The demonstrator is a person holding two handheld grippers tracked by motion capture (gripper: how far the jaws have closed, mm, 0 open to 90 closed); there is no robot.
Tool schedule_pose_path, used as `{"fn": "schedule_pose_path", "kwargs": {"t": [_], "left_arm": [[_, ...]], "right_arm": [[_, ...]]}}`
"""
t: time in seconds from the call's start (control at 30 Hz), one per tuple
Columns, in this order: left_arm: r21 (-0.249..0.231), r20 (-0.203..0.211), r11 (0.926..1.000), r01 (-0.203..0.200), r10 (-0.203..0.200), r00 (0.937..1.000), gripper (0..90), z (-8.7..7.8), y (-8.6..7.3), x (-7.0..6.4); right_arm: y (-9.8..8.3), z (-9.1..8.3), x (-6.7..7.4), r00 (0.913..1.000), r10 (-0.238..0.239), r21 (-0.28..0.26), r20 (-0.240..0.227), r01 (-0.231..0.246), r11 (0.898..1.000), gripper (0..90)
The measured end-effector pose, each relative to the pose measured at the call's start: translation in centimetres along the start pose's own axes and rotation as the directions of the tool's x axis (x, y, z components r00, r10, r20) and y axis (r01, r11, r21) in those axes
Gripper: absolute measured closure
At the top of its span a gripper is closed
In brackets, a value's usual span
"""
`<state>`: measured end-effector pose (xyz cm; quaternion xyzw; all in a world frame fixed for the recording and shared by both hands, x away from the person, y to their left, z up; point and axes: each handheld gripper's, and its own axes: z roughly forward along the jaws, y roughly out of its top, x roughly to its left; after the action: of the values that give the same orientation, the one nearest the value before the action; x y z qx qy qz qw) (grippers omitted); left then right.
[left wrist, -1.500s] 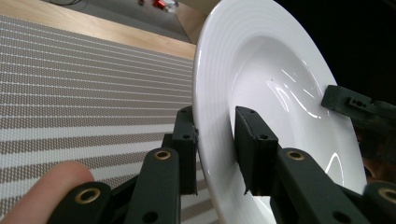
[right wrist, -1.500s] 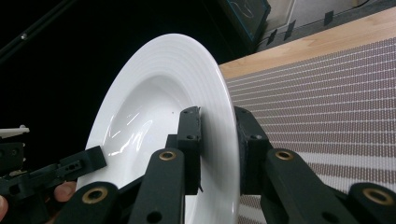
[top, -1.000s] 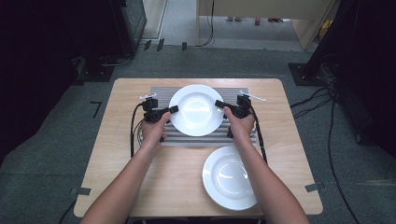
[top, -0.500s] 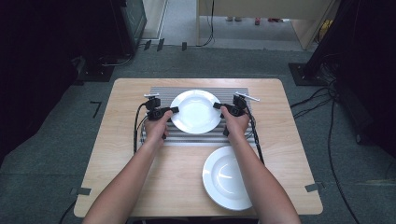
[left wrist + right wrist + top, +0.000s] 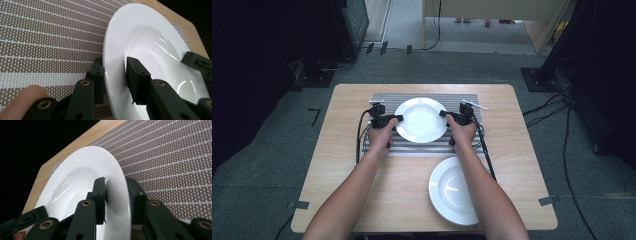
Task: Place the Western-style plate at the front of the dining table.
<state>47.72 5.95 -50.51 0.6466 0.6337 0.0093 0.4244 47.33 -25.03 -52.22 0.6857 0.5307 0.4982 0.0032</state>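
Note:
A white deep plate [image 5: 421,119] lies low over a grey striped placemat [image 5: 464,100] at the back of the table. My left gripper [image 5: 397,119] is shut on its left rim, one jaw under the rim and one on the upper face. These jaws have just been opening a little, with the rim still between them. In the left gripper view the plate [image 5: 150,42] stands on edge between the pads of the left gripper [image 5: 115,77]. My right gripper [image 5: 443,114] is shut on the right rim. The right gripper view has the plate [image 5: 75,182] clamped in the right gripper [image 5: 116,195].
A second white deep plate [image 5: 452,190] sits on the wooden table [image 5: 347,165] at the front right, close under the person's right forearm. Black cables trail from both grippers across the mat. Dark floor and cables surround the table.
Both grippers have come down with the plate between them. It looks smaller and sits lower over the placemat than a second ago.

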Motion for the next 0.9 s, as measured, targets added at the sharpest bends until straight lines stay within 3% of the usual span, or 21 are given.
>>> {"fn": "schedule_pose_path", "kwargs": {"t": [0.07, 0.1, 0.13, 0.23, 0.27, 0.3, 0.37, 0.47, 0.5, 0.63, 0.7, 0.77, 0.9], "left_arm": [[-0.006, 0.007, 0.9998, -0.016, 0.016, 0.9998, 64.6, 0.0, -0.1, -0.1], [-0.009, 0.003, 0.9998, -0.016, 0.016, 0.9999, 56.7, 0.0, -0.1, -0.2], [-0.009, -0.004, 0.9997, -0.021, 0.021, 0.9998, 56.7, 0.0, -0.1, -0.2], [-0.021, -0.032, 0.9989, -0.042, 0.041, 0.9986, 46.5, -0.5, -0.1, -0.3], [-0.025, -0.043, 0.9985, -0.05, 0.048, 0.9979, 41.0, -0.7, -0.1, -0.3], [-0.024, -0.051, 0.9979, -0.06, 0.059, 0.9969, 41.0, -1.0, -0.1, -0.2], [-0.026, -0.065, 0.9968, -0.075, 0.073, 0.9952, 37.3, -1.4, -0.2, -0.1], [-0.024, -0.084, 0.9947, -0.1, 0.098, 0.9917, 32.4, -2.1, -0.4, 0.1], [-0.023, -0.084, 0.994, -0.107, 0.105, 0.9909, 30.8, -2.3, -0.5, 0.2], [-0.024, -0.081, 0.9896, -0.142, 0.139, 0.9869, 28.2, -3.3, -0.9, 0.2], [-0.027, -0.079, 0.9849, -0.171, 0.168, 0.9825, 26.6, -3.9, -1.2, 0.0], [-0.03, -0.086, 0.9782, -0.206, 0.203, 0.9755, 24.8, -4.5, -1.4, -0.2], [-0.051, -0.093, 0.969, -0.242, 0.236, 0.9672, 21.9, -6.0, -1.9, -0.4]], "right_arm": [[0.0, 0.0, 0.0, 0.9998, -0.021, -0.002, 0.001, 0.021, 1.0, 72.2], [-0.1, 0.0, 0.1, 0.9991, -0.042, -0.017, 0.001, 0.042, 0.999, 67.4], [-0.1, 0.0, 0.1, 0.9991, -0.042, -0.017, 0.001, 0.042, 0.999, 67.4], [0.3, -0.5, 0.4, 0.9987, -0.033, -0.035, -0.038, 0.032, 0.999, 56.3], [0.4, -0.8, 0.4, 0.9959, -0.086, -0.044, -0.03, 0.084, 0.995, 56.0], [0.4, -0.8, 0.4, 0.9959, -0.086, -0.044, -0.03, 0.084, 0.995, 56.0], [0.5, -1.5, 0.5, 0.9911, -0.133, -0.082, -0.002, 0.133, 0.988, 56.6], [1.0, -2.6, 0.5, 0.9885, -0.151, -0.114, 0.011, 0.151, 0.982, 56.1], [1.2, -3.3, 0.6, 0.983, -0.181, -0.129, 0.031, 0.183, 0.975, 56.0], [1.2, -4.1, 0.8, 0.975, -0.219, -0.128, 0.036, 0.222, 0.967, 56.0], [1.1, -4.7, 0.9, 0.9622, -0.267, -0.119, 0.054, 0.272, 0.955, 48.1], [1.0, -5.2, 1.1, 0.9486, -0.307, -0.091, 0.077, 0.313, 0.945, 46.1], [1.0, -6.8, 1.1, 0.9349, -0.35, -0.068, 0.06, 0.354, 0.933, 44.0]]}}
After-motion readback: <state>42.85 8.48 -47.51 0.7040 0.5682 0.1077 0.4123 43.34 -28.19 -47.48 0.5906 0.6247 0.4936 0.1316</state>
